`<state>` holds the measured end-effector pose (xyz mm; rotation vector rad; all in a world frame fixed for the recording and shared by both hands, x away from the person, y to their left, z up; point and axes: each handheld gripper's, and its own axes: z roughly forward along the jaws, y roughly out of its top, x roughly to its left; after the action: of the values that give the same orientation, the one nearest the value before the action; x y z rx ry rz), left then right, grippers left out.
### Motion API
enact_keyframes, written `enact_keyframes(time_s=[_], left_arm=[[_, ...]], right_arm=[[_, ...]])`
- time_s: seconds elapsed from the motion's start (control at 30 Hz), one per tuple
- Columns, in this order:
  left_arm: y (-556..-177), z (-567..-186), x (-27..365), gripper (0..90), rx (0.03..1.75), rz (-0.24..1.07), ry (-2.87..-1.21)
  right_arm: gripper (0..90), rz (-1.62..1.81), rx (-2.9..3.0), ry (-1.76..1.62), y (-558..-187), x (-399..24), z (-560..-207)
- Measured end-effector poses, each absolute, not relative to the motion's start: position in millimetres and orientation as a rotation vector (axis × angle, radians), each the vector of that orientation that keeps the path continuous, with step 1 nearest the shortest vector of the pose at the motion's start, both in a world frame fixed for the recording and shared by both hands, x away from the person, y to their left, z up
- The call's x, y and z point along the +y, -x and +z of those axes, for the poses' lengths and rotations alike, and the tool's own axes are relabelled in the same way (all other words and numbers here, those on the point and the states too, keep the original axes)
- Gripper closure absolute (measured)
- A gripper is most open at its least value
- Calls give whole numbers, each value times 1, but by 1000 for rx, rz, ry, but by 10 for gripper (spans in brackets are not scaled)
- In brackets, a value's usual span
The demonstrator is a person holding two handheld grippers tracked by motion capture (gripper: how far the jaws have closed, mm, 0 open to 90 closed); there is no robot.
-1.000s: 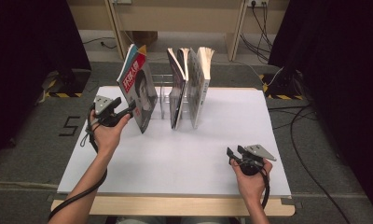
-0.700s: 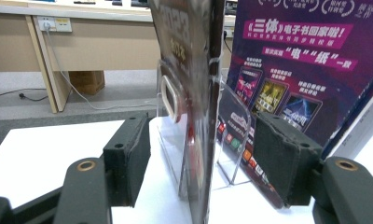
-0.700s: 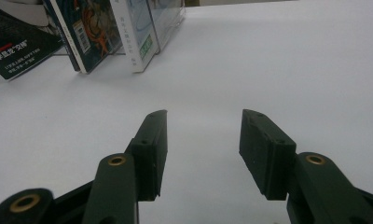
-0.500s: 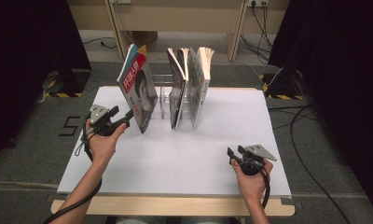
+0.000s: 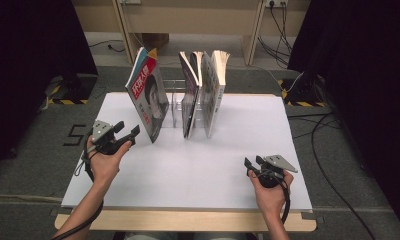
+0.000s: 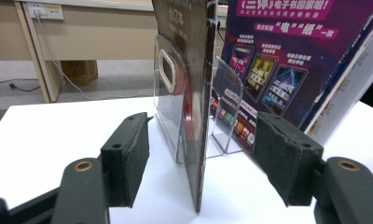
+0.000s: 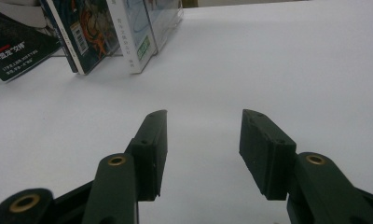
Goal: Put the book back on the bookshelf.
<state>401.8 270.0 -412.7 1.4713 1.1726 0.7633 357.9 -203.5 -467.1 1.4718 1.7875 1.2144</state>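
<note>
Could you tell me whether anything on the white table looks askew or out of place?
Yes: the red-and-white magazine with a face on its cover leans steeply at the left end of the clear acrylic book rack, its bottom edge out on the white table, while the other books stand nearly upright. The left gripper, jaws open, is beside it.

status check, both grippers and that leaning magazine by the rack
Left gripper open beside leaning magazine, not gripping. Right gripper open, empty, over white table. Clear rack close behind the magazine.
</note>
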Motion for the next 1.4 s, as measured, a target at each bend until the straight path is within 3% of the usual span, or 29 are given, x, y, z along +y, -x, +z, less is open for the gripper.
enact_keyframes(time_s=[1.4], left_arm=[[-346,-462,326,345,1298,754,-1509]], right_arm=[[525,1202,1769,-1478,-357,-207,-467]])
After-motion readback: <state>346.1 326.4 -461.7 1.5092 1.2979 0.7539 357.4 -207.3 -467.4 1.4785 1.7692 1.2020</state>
